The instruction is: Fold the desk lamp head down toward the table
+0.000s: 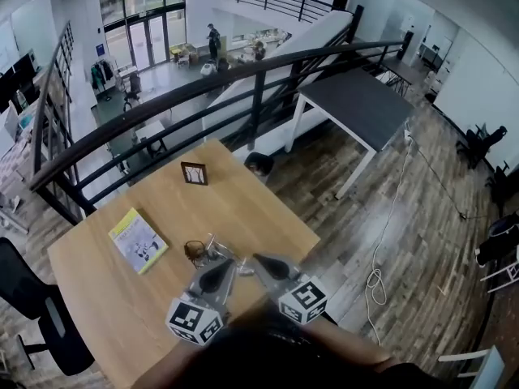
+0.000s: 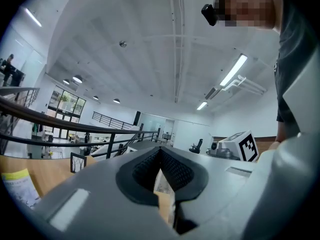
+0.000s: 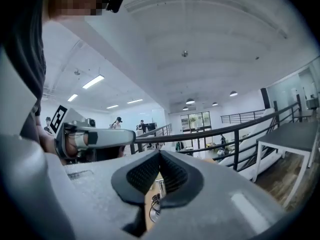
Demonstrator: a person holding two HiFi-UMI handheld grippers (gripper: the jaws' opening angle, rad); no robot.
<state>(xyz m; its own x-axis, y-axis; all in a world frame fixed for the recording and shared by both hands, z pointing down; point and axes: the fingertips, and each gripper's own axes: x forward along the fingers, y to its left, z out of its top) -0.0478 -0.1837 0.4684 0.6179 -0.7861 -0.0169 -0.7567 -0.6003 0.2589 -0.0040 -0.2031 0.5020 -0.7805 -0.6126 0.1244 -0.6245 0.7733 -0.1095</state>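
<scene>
No upright desk lamp shows in any view. On the wooden table (image 1: 243,209) lies a small dark-rimmed object with silvery parts (image 1: 207,251), just ahead of both gripper tips; I cannot tell what it is. My left gripper (image 1: 229,262) (image 2: 160,150) is held about level over the table's near side, its jaws meeting at the tips with nothing between them. My right gripper (image 1: 256,259) (image 3: 160,151) is beside it, also shut and empty. Through the gap under the right jaws a dark looped piece (image 3: 155,204) shows on the table.
A yellow-green booklet (image 1: 138,240) lies at the table's left. A small dark picture frame (image 1: 194,173) stands near the far edge. A black railing (image 1: 243,75) runs behind the table, and a black office chair (image 1: 36,314) is at the left.
</scene>
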